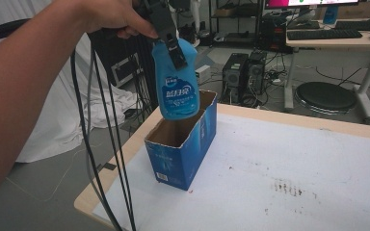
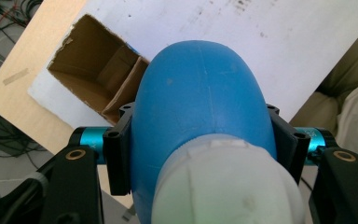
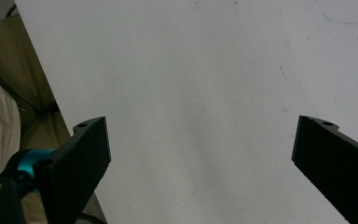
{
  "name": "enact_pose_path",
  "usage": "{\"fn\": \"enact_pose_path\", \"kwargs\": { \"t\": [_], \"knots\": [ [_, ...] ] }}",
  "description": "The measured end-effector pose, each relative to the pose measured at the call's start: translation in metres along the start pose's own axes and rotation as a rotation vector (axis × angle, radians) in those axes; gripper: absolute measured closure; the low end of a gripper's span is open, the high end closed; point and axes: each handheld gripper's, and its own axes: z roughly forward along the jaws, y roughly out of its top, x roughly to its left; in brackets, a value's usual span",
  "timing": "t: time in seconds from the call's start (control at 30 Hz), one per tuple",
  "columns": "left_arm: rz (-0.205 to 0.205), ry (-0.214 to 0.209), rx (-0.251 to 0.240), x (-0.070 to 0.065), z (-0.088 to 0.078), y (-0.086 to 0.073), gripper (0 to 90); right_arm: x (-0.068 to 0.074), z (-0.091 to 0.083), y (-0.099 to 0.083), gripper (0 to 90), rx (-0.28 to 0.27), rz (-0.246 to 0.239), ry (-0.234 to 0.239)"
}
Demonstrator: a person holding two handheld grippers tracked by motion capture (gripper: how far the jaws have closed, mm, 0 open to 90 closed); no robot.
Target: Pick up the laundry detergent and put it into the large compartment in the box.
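Left claw [image 1: 173,48] clamped on blue bottle [image 1: 177,84] above open carton [image 1: 183,144] at table's [image 1: 294,168] nine o'clock; right claw [image 3: 200,154] spread apart.

A blue bottle [image 1: 177,82] with white lettering, a blue box [image 1: 183,144] brown inside, black claws.

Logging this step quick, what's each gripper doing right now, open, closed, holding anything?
Left gripper: closed on the blue bottle, held above the open box.
Right gripper: open, holding nothing, over the white table.
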Motion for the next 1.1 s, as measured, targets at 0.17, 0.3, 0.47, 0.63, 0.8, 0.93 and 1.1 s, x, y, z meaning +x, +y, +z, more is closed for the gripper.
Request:
{"fn": "enact_pose_path", "kwargs": {
  "t": [0.17,0.3,0.47,0.63,0.8,0.93,1.1],
  "knots": [
    [0.006,0.002,0.012,0.006,0.010,-0.006,37.8,0.000,0.001,0.000,3.4,0.001,-0.002,0.002],
    [0.019,-0.005,0.029,0.008,0.022,-0.010,37.8,0.000,0.001,0.001,3.4,0.006,0.005,-0.002],
    [0.019,-0.001,0.049,0.010,0.032,-0.012,37.8,0.000,0.002,0.002,3.4,0.008,0.000,0.002],
    [0.017,-0.009,0.060,0.012,0.042,-0.016,37.8,-0.001,0.003,0.003,3.4,0.007,0.001,0.002],
    [0.009,-0.003,0.071,0.015,0.055,-0.021,37.8,-0.001,0.003,0.003,3.4,0.010,0.002,0.000],
    [0.014,0.000,0.075,0.018,0.066,-0.025,37.8,-0.001,0.004,0.002,3.4,0.010,0.004,0.001],
    [0.024,-0.001,0.069,0.017,0.079,-0.028,37.8,-0.001,0.004,0.003,3.4,0.011,0.006,0.001]
  ]
}}
